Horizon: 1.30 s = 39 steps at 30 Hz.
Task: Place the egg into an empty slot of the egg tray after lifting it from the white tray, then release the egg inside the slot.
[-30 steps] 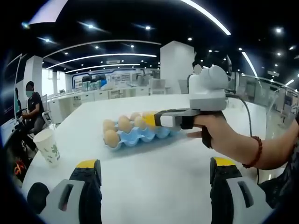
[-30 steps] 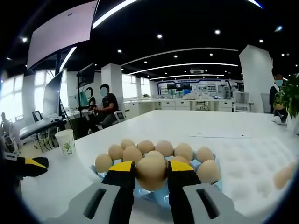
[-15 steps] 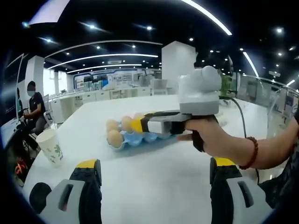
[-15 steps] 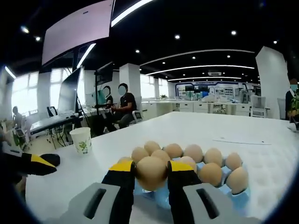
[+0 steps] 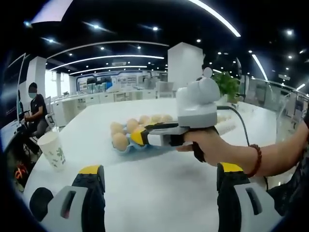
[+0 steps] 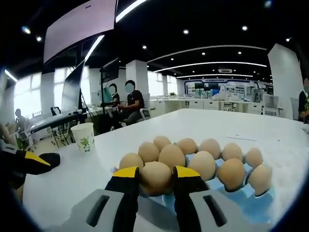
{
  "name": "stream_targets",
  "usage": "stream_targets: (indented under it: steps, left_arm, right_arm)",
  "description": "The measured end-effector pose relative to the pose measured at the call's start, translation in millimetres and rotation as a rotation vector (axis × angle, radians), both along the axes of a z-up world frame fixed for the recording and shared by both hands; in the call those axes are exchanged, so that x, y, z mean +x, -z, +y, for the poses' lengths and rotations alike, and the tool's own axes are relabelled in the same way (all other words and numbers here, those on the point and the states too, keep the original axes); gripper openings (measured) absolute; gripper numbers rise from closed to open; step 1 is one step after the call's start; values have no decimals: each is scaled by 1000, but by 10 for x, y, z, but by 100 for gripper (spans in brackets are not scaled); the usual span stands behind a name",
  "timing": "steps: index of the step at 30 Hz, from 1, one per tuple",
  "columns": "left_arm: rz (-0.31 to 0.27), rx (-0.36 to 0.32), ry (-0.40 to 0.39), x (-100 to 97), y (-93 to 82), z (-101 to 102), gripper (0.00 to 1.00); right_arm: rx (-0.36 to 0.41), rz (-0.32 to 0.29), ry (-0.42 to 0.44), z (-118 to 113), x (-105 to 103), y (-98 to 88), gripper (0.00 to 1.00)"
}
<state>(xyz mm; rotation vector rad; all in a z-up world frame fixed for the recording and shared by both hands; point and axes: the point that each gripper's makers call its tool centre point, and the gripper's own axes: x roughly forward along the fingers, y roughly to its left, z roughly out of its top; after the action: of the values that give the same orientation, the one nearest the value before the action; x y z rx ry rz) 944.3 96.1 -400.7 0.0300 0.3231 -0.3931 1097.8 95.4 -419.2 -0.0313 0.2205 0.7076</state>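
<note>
In the right gripper view my right gripper [image 6: 156,175] is shut on a brown egg [image 6: 156,178], held over the near left corner of the blue egg tray [image 6: 251,199], which carries several brown eggs. In the left gripper view the same right gripper [image 5: 136,138], held by a hand [image 5: 212,147], reaches in from the right to the near end of the egg tray [image 5: 145,145]. My left gripper [image 5: 159,171] stands open above the white table [image 5: 159,193], with nothing between its jaws.
A paper cup [image 5: 51,150] stands on the table at the left, also visible as the cup [image 6: 83,137] in the right gripper view. The left gripper's yellow tip [image 6: 31,162] pokes in from the left. Seated people [image 6: 128,104] are behind the table.
The right gripper has carried the egg leftwards along the tray toward its near end and lower over it. The left gripper has stayed put and open.
</note>
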Motion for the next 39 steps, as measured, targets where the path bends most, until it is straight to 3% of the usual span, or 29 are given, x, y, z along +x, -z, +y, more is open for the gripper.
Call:
stream_targets:
  steps: [5,18,25,30,39]
  left_arm:
    - [-3,-13,5,7,5,-31,98]
    - [-1,-21,6,2,26,-61,99]
    - [-8,-32,7,18,-6,-89,100]
    - [-11,-24,7,36,-23,-97,100]
    - [-34,-9,-1,58,-84,-140,100]
  right_arm:
    - [-33,-42,-21,30,-32,6,28]
    - [0,-64,-42,-15,-37,-41,34]
    - [-37,-58,-33,-146,-60,-107,46]
    - [-26,-42,-24,-253,-54,-169,69]
    - [-39,-30,43,-642,-38,-180,77]
